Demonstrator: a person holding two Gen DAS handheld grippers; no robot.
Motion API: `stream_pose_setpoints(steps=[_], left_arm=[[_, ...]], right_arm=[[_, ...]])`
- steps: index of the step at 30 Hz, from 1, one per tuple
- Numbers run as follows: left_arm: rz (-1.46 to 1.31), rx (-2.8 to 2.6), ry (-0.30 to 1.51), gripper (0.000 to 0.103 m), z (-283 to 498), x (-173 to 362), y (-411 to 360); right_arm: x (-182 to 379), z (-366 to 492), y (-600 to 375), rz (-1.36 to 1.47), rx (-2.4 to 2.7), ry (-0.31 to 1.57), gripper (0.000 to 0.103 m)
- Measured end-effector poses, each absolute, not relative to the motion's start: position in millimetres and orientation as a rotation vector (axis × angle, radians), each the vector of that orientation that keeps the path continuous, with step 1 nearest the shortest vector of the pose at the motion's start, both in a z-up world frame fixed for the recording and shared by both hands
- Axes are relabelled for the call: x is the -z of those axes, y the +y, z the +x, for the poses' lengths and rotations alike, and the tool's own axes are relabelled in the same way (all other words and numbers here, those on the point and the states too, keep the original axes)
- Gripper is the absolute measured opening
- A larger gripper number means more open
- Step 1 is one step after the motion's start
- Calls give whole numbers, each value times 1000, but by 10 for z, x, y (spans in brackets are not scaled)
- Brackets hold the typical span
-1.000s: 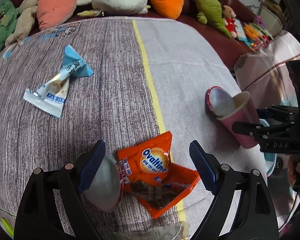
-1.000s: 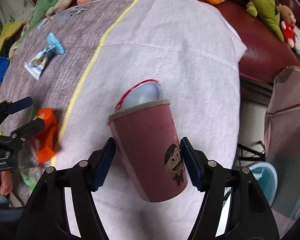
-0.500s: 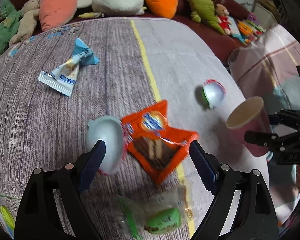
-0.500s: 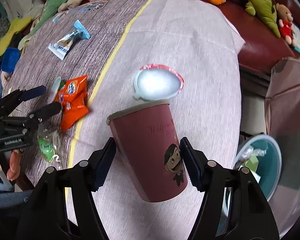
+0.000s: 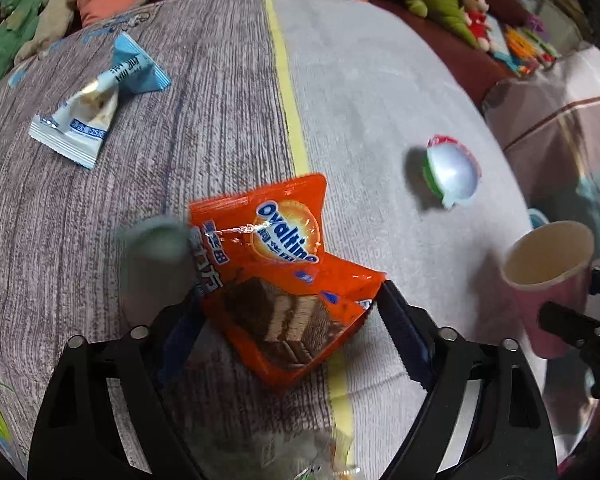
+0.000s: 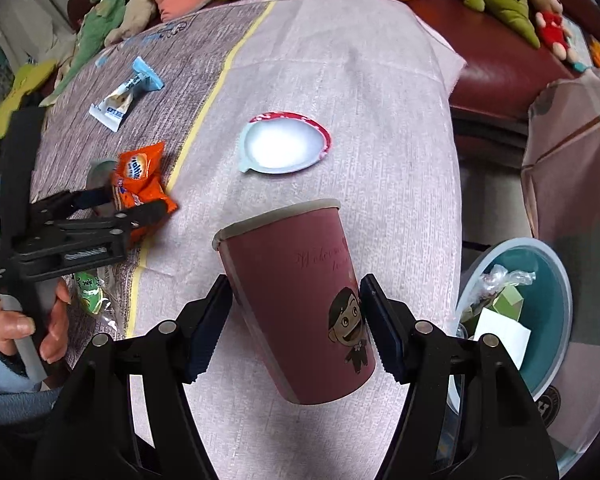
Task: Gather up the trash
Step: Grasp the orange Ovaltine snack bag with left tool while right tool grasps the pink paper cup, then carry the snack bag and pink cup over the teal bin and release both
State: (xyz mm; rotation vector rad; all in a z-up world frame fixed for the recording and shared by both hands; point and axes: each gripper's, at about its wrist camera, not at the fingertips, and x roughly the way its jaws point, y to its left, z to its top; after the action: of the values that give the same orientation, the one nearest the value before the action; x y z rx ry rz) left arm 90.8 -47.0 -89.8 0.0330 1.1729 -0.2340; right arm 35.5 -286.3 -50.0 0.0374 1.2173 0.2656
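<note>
- Two tools are at work: my right tool point(image 6: 296, 320) has its pads pressed on both sides of the pink cup point(image 6: 300, 300), which hangs tilted above the table point(image 6: 380, 100), rim pointing away from me.
- The cup looks like thin paper, light and easily crushed, so I judge a mid-wall grip like this one should stay gentle; a squeeze nearer the rolled rim would be stiffer.
- Beside the table on the right sits the teal bin point(image 6: 556, 304) with scraps already in it, near the cup; that looks like where the cup belongs.
- My left tool point(image 5: 288, 320) has just been closing, and the orange wrapper point(image 5: 284, 256) is between its jaws. The right pad touches the wrapper's corner; the left pad is hidden behind it, so I cannot tell whether the grip is made.
- The wrapper is crinkly film, nearly weightless and slippery, torn open with a brown wafer point(image 5: 276, 320) showing. I would pinch across the filled middle, not the loose flap, and keep the open end up so the wafer stays in.
- A pale lid point(image 5: 152, 248), blurred, lies against the wrapper's left edge and may be caught along with it.
- A second foil lid point(image 6: 284, 146) lies flat in the middle of the table; thin and flat, it needs an edge pinch.
- The blue wrapper point(image 5: 96, 116) lies well apart at the far left, twisted at its waist, which is a good hold.
</note>
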Motion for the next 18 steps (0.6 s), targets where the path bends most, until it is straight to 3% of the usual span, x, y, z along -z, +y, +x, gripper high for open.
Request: stream_pose_setpoints(steps=[3, 18], left_arm=[[37, 245, 1157, 39, 889, 865, -482], [74, 335, 1033, 35, 549, 264, -709]], right_arm=[[531, 344, -2931, 55, -262, 1216, 63], [442, 219, -3224, 138, -246, 1151, 63]])
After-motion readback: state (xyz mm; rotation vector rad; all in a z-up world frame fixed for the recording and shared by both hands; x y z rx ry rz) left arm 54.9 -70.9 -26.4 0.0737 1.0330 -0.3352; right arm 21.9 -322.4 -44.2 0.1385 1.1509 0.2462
